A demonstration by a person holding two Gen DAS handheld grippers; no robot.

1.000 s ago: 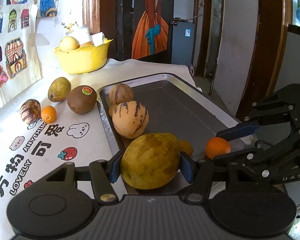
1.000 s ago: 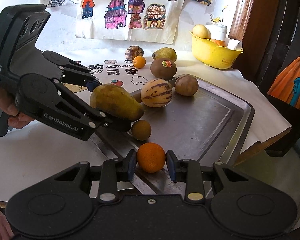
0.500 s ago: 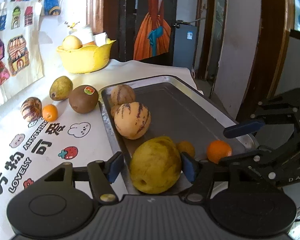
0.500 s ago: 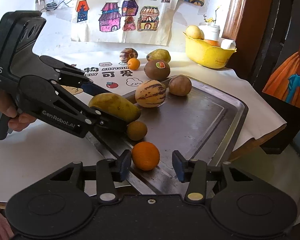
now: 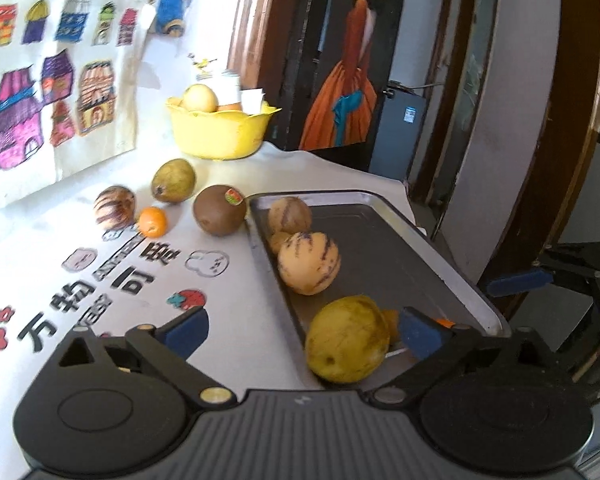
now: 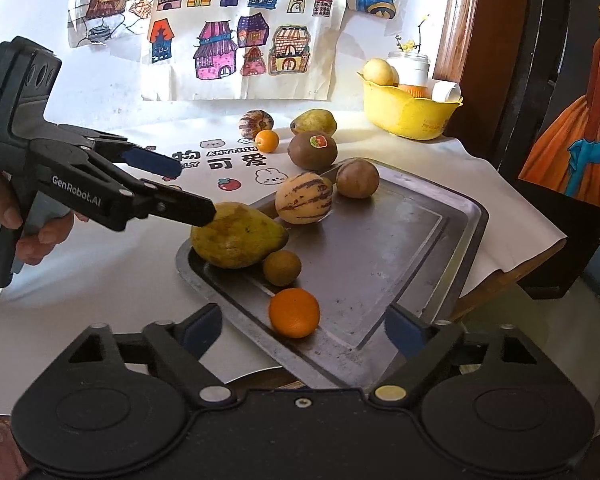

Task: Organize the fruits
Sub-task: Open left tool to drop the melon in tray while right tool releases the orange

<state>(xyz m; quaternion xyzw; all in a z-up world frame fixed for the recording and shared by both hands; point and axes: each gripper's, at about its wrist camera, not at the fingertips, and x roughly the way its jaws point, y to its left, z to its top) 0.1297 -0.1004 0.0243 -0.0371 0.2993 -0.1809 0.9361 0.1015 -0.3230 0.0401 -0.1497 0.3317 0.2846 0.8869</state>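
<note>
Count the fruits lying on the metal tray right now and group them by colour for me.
Yellow-green: 1, the big fruit
Cream with purple stripes: 1, the melon
Brown: 2, the large one and the small one
Orange: 1, the orange
Total: 5 on the tray

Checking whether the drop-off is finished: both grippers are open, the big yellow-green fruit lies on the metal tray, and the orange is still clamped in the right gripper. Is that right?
Not quite. The orange is not clamped: the right wrist view shows it resting on the metal tray, with the right gripper open wide around it. The left gripper is open too, and the big yellow-green fruit does lie on the tray.
</note>
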